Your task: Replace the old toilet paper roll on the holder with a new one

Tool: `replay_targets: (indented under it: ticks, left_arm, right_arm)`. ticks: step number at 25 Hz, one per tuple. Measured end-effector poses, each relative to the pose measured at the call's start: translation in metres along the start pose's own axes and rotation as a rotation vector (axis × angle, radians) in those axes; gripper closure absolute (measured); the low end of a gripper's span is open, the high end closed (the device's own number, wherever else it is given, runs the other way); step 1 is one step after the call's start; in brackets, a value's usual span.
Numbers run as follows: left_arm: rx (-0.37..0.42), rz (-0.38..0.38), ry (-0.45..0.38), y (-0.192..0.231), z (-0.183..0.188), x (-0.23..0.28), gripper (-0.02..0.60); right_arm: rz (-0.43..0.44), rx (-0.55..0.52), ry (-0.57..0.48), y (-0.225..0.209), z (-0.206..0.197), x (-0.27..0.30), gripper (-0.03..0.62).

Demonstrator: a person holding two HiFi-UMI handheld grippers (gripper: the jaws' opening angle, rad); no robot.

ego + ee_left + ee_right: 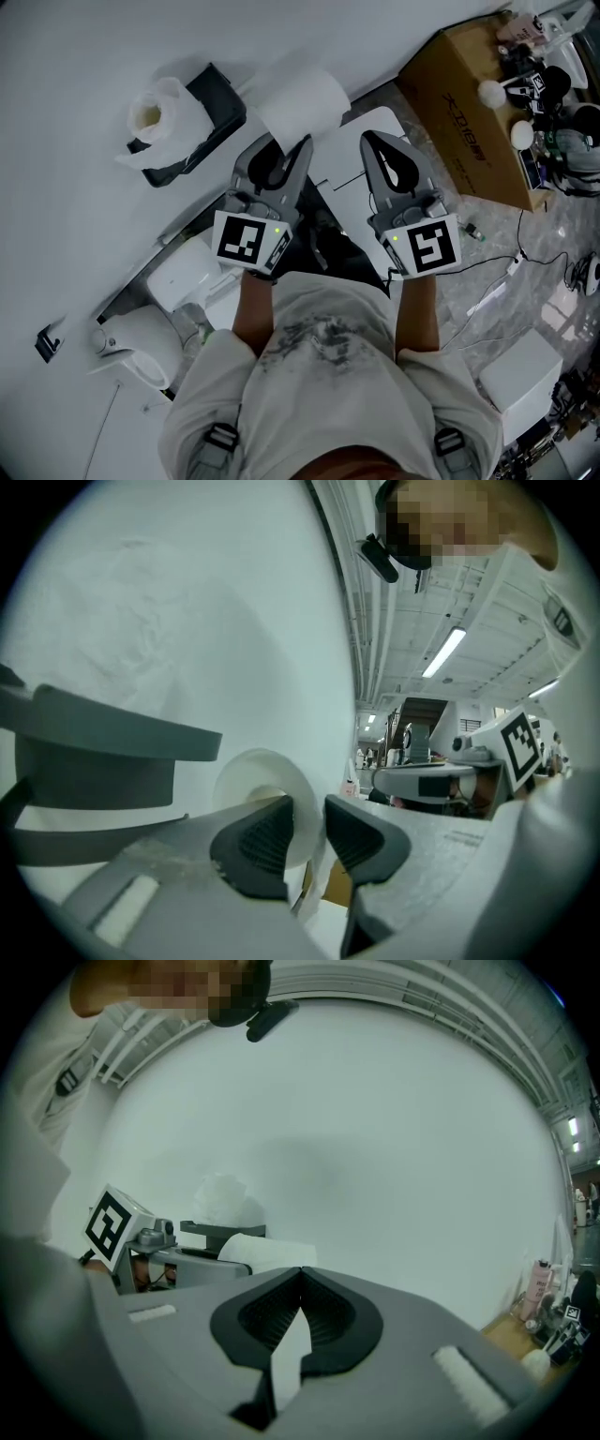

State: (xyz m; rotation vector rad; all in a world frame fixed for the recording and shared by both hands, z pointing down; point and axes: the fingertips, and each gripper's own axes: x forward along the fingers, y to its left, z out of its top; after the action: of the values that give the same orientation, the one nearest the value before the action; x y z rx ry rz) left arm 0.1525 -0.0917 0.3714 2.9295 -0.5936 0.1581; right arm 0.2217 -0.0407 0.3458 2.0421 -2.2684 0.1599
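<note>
Roll [300,98] sits pinched by its wall in left tool [287,148].

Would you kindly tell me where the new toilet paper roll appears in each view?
Head view: toilet paper roll, upper centre, held by the left tool.
Left gripper view: roll, lower centre, between the jaws.
Right gripper view: roll, left of centre, above the jaws.
Shared landmark: the dark wall holder.

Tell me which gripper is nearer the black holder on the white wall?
Left. The left gripper, clamping a white toilet paper roll, sits beside the black holder; the right gripper is farther, beyond the left.
</note>
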Motion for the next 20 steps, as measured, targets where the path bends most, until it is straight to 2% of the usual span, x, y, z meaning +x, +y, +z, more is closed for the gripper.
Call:
replay_targets:
  ticks: [20]
  left_arm:
    - [-0.015, 0.153, -0.050, -0.004, 0.025, -0.086, 0.460]
  right_arm:
    - [0.206, -0.066, -0.029, 0.071, 0.031, -0.004, 0.591]
